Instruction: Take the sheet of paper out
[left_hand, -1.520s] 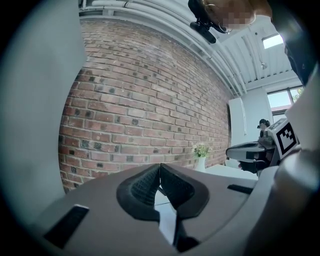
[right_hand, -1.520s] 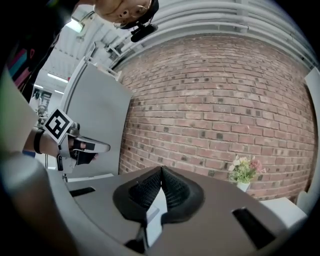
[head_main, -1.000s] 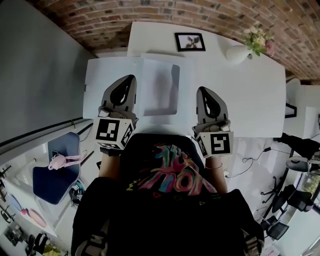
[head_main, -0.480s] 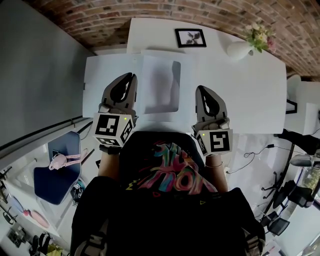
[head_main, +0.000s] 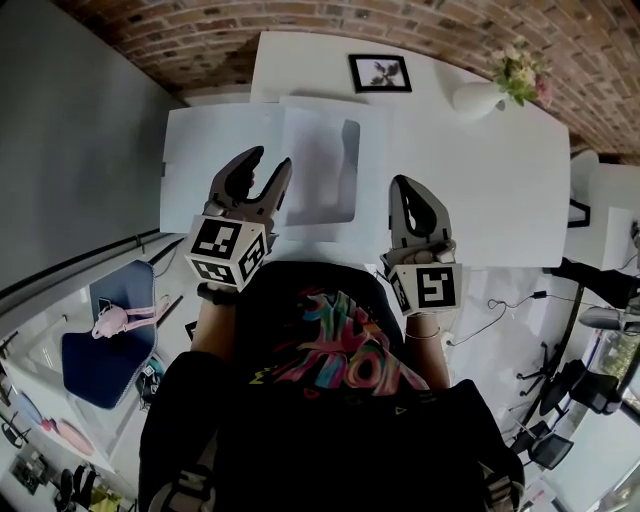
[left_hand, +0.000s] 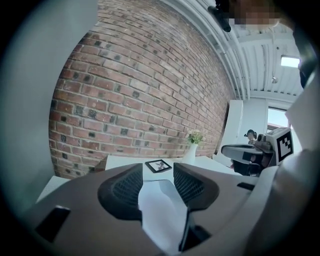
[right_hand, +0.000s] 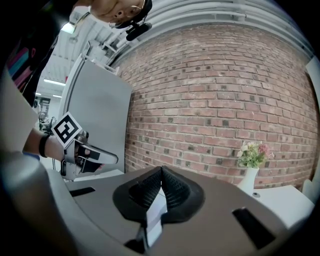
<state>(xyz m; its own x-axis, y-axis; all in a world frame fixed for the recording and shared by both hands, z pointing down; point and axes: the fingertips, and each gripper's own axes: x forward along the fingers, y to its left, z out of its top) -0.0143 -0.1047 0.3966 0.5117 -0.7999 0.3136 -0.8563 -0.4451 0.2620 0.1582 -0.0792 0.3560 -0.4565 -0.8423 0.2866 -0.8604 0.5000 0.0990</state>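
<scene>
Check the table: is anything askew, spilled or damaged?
Nothing stands out. The white folder lies flat on the table. The picture frame and the vase of flowers sit at the far edge, vase upright, nothing spilled.

place: office-like room | cues: brick wall (head_main: 300, 20), white table (head_main: 480, 180), framed picture (head_main: 380, 73)

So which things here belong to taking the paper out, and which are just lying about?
Job: white paper folder; left claw, jaws just opening, nothing between them; right claw, shut.
Lying about: picture frame; vase of flowers.
</scene>
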